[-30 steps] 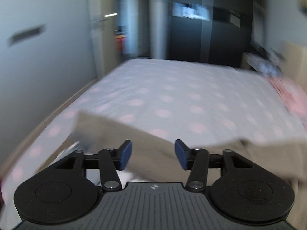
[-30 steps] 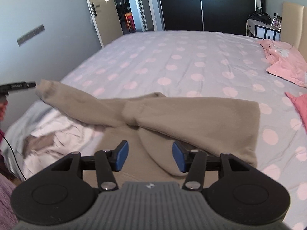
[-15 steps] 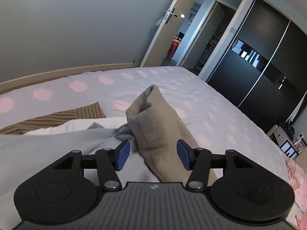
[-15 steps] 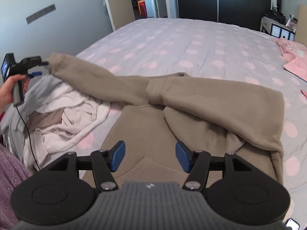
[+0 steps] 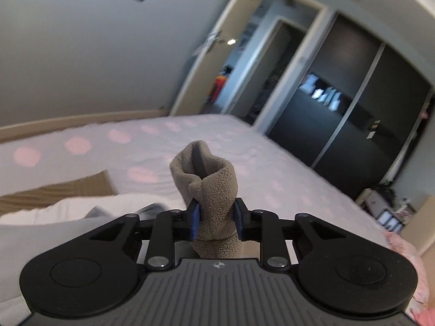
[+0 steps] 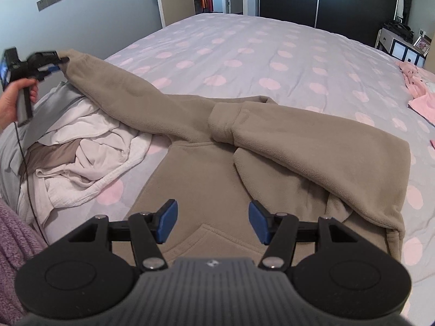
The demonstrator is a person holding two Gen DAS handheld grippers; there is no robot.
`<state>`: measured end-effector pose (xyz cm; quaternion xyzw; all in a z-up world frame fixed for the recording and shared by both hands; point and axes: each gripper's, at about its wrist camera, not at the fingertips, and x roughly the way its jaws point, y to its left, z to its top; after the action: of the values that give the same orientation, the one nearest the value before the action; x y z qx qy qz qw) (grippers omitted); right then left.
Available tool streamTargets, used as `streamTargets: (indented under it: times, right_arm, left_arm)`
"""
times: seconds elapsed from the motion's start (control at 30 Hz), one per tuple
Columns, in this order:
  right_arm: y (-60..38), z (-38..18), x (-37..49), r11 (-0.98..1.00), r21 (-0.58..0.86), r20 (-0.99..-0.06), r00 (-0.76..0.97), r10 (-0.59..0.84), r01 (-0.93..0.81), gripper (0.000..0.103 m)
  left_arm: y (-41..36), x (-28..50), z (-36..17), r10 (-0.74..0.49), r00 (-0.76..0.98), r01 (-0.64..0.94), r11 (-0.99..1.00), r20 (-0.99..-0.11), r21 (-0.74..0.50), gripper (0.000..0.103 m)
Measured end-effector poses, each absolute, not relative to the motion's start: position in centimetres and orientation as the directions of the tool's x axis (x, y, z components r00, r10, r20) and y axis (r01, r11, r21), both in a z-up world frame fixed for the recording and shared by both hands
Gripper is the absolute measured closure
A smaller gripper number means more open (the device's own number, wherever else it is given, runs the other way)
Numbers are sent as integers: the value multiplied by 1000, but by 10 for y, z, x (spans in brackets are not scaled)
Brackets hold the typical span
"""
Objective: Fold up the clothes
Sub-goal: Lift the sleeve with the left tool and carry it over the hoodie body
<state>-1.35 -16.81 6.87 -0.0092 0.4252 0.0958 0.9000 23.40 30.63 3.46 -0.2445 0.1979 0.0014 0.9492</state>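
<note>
On bed (image 6: 244, 54) — one hoodie (image 6: 272, 146), two grippers

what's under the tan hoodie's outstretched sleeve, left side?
A pile of white and grey laundry lies under the sleeve, on the dotted bedspread. What the pile's lower layers are is covered.

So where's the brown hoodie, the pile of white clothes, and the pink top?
brown hoodie (image 6: 312, 146), right wrist view, on the folded-over sleeve.
pile of white clothes (image 6: 89, 146), right wrist view, on the crumpled middle.
pink top (image 6: 421, 100), right wrist view, on its near edge.
</note>
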Motion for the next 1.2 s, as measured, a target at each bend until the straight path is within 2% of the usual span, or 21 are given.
streamTargets:
  times: [0.17,0.27,0.5,0.63,0.87,1.07,1.2]
  right_arm:
    - [-176,72,-17,988,41,-760,636,129,-152,42]
    - [-191,75,-20,992,62,-760,639,121,-114,42]
    - [-234,102,-24,997,71,-708,702,77,-38,42]
    - [-269,99,-12,1000,21,-686,728,0,19,43]
    - [-346,73,6,991,118,-674,739,28,70,43]
    - [-395,66,10,978,151,-653,757,-10,143,43]
    - [-419,52,11,969,123,-676,733,-77,215,43]
  left_arm:
    - [258,201,91,-212,940,64,880,-268,-471,82]
    - [219,186,126,-291,930,172,884,-224,-435,83]
    - [112,160,191,-409,888,333,888,-211,-318,84]
    - [34,145,206,-471,848,423,878,-245,-223,84]
    - [-108,155,202,-566,738,559,818,-368,-135,84]
    - [-227,164,174,-642,604,693,716,-472,-87,84]
    - [-298,170,131,-634,533,738,673,-561,-59,84]
